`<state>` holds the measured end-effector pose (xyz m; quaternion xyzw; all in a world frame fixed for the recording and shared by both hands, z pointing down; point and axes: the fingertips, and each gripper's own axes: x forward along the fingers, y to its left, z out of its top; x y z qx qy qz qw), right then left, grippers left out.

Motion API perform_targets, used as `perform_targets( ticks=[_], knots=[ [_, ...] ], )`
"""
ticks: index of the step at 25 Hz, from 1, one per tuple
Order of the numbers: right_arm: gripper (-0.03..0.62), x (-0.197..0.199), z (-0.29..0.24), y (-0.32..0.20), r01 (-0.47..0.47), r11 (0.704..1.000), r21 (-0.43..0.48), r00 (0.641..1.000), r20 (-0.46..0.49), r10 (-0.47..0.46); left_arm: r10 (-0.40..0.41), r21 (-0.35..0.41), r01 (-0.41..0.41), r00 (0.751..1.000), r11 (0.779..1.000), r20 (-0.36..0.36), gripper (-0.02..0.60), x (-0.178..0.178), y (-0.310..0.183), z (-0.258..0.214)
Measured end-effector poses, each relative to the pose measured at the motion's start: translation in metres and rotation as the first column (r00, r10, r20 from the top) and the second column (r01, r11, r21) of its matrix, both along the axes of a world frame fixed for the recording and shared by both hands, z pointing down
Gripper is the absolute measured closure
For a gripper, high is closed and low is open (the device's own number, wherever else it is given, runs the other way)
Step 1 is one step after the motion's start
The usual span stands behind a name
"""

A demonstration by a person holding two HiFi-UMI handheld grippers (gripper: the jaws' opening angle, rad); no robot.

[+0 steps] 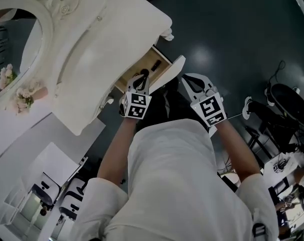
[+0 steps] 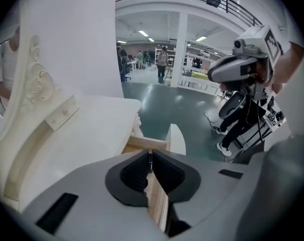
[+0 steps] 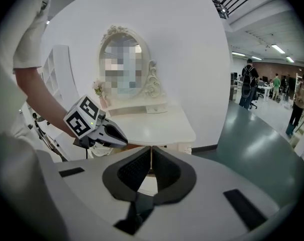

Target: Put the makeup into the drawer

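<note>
The white vanity's drawer [image 1: 137,70] stands pulled out, its wooden inside showing. A small dark makeup item [image 1: 156,64] lies in it. My left gripper [image 1: 143,76] hangs just above the drawer's near end, jaws shut with nothing between them. In the left gripper view [image 2: 150,157] the tips meet over the drawer's wooden side [image 2: 142,144] and white front [image 2: 178,139]. My right gripper [image 1: 186,78] is held beside the drawer front, jaws shut and empty [image 3: 151,152]. The right gripper view also shows the left gripper [image 3: 123,140] in front of the vanity top [image 3: 157,124].
The vanity carries an oval mirror [image 1: 11,44] and pink flowers [image 1: 24,97]. A black stand with cables [image 1: 287,104] is on the dark floor at right. People walk far off in the hall [image 2: 163,59]. White shelving [image 1: 46,185] is at lower left.
</note>
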<state>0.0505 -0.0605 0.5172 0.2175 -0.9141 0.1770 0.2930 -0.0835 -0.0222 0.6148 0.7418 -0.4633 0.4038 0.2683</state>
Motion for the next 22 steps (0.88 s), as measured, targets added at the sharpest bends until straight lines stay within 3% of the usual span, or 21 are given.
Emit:
perform_targets(
  ticks=[13, 22],
  knots=[
    [0.563, -0.073, -0.036, 0.065, 0.063, 0.994, 0.090, 0.997, -0.042, -0.060, -0.013, 0.174, 0.032, 0.994, 0.984, -0.107, 0.563, -0.049, 0.081, -0.082],
    [0.563, -0.089, -0.054, 0.116, 0.055, 0.988, 0.146, 0.996, -0.084, -0.043, -0.051, 0.316, 0.115, 0.977, 0.942, -0.205, 0.565, -0.081, 0.118, -0.129]
  ],
)
